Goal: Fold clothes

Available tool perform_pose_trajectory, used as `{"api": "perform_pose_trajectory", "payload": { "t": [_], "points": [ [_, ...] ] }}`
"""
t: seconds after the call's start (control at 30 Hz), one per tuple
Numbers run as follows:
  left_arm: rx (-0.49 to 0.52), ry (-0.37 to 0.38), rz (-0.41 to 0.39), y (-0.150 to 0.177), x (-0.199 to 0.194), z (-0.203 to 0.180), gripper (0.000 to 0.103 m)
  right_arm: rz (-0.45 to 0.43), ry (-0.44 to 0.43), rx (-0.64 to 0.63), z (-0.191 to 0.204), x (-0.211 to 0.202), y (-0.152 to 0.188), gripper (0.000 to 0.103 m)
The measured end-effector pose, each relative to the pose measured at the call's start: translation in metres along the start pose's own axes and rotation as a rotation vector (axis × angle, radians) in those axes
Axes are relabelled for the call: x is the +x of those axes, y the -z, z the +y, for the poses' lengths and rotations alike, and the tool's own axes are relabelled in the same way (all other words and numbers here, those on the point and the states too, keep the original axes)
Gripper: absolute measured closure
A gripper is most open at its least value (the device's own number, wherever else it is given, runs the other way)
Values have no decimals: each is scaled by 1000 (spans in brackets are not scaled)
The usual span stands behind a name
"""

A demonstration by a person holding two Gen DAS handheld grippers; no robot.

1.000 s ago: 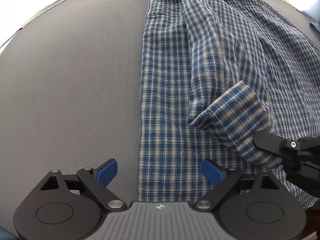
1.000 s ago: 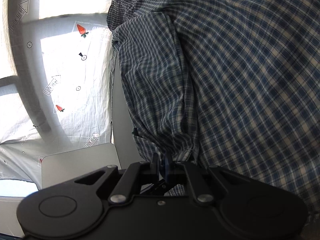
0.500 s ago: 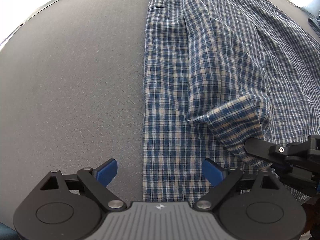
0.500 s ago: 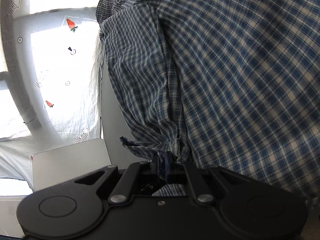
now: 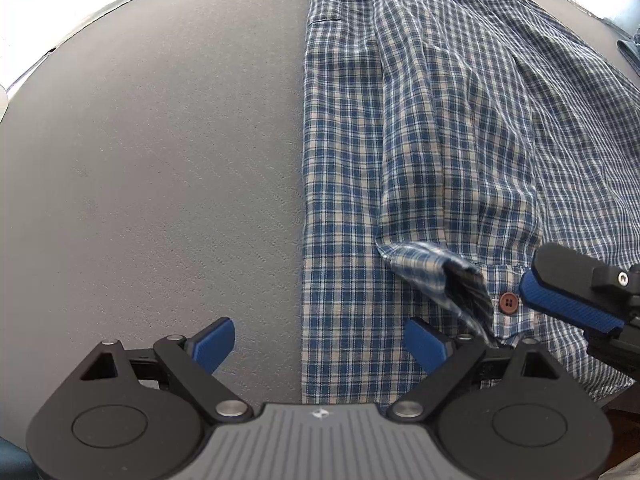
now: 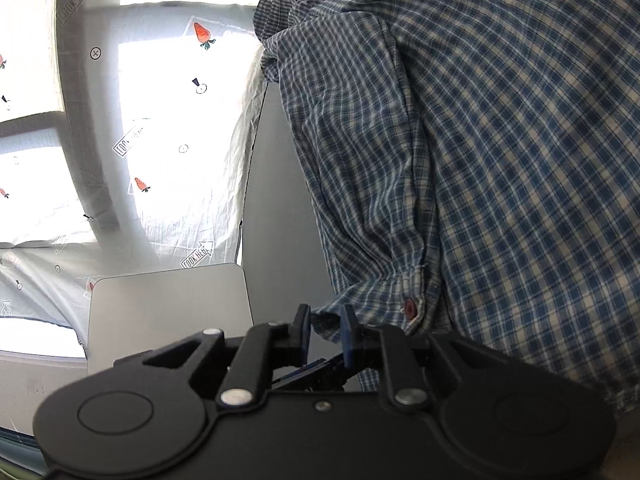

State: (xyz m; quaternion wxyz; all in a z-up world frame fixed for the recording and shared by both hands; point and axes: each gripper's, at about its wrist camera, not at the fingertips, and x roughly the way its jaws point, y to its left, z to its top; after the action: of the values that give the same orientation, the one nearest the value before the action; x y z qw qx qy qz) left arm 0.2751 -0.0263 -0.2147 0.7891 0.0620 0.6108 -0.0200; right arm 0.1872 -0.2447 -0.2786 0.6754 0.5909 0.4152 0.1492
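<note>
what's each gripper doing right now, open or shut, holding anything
left gripper: open, holding nothing.
right gripper: jaws parted around the shirt cuff, no longer clamped on it.

Shirt (image 5: 440, 128) lies flat on tabletop (image 5: 160, 160), filling right half of left wrist view; bare tabletop to its left. Sleeve (image 5: 452, 140) lies lengthwise on top of shirt body, cuff (image 5: 444, 276) at near end w/ button (image 5: 508, 303) just right of it. Left claw (image 5: 318, 346) straddles shirt's left edge. Right claw (image 5: 568, 300) just right of cuff. Laptop (image 6: 168, 304) left of shirt, near tabletop edge.
</note>
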Motion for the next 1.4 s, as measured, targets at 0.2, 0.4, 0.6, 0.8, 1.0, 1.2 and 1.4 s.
{"api": "perform_pose_trajectory", "payload": {
  "t": [0.2, 0.4, 0.6, 0.8, 1.0, 1.2, 1.4],
  "points": [
    [-9, -9, -9, -5, -10, 21, 11, -5, 113, 62, -11, 9, -8, 85],
    [-16, -31, 8, -3, -15, 38, 11, 85, 293, 15, -5, 42, -7, 91],
    [-19, -55, 12, -18, -18, 41, 11, 84, 290, -18, 11, 41, -15, 87],
    [0, -65, -8, -38, -19, 30, 11, 20, 249, 1, 13, 22, -41, 86],
    [1, -61, -25, -50, -16, -2, 11, -46, 222, -31, 17, 4, -78, 83],
    [-18, -63, -50, -92, 9, -19, 11, -57, 258, -82, 19, 6, -111, 77],
    [-14, -91, -69, -153, 41, -22, 11, -21, 276, -101, 32, 52, -163, 78]
  ]
}}
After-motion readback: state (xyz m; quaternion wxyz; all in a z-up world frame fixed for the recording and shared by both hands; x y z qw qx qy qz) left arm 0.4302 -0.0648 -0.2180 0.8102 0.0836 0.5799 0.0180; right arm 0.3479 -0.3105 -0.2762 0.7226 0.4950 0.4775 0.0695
